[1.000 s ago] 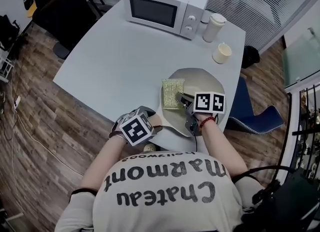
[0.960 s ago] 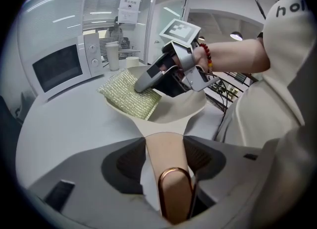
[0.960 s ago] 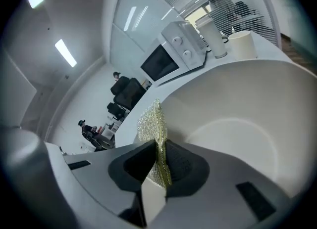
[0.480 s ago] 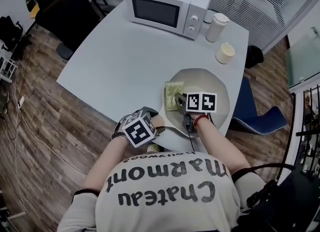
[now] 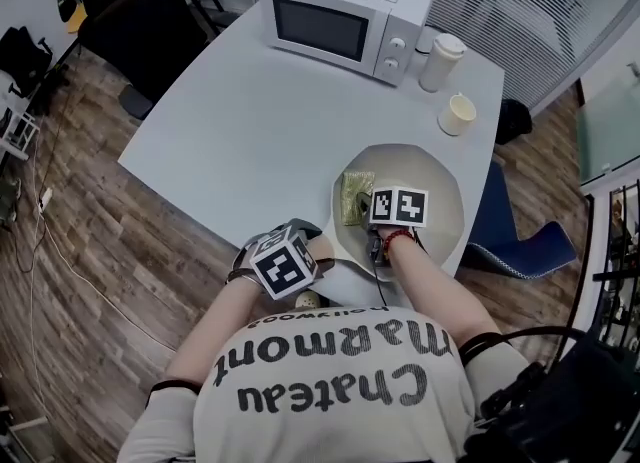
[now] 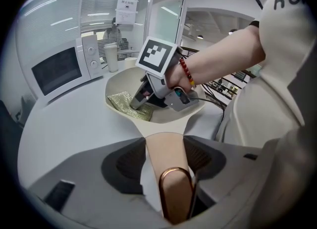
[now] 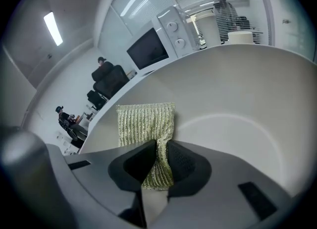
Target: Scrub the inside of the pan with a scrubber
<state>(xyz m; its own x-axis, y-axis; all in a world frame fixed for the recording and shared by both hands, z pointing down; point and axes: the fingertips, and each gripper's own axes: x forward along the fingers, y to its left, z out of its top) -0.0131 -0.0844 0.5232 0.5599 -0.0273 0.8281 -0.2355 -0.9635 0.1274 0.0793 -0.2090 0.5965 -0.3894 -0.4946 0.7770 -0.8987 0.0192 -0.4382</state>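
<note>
A cream pan (image 5: 435, 186) sits at the table's near right, its handle (image 5: 340, 269) pointing towards me. My left gripper (image 5: 325, 257) is shut on that handle (image 6: 166, 159), which fills the gap between the dark pads (image 6: 124, 161). A green-gold ribbed scrubber (image 5: 354, 196) lies against the pan's left inner wall. My right gripper (image 5: 367, 209) is shut on its near edge and tilts down into the pan. In the right gripper view the scrubber (image 7: 143, 121) fans out beyond the right gripper (image 7: 162, 161) onto the pan wall (image 7: 237, 99). The left gripper view shows the scrubber (image 6: 121, 102) under the right gripper (image 6: 137, 102).
A white microwave (image 5: 345, 16) stands at the table's far side, with a lidded cup (image 5: 441, 61) and a small cream cup (image 5: 458, 114) to its right. A black chair (image 5: 140, 21) is at the far left and a blue chair (image 5: 520, 241) right of the table.
My right gripper has sunk into the pan with the scrubber, which has come off the left rim to lie lower on the inner wall. The left gripper has kept its hold on the handle.
</note>
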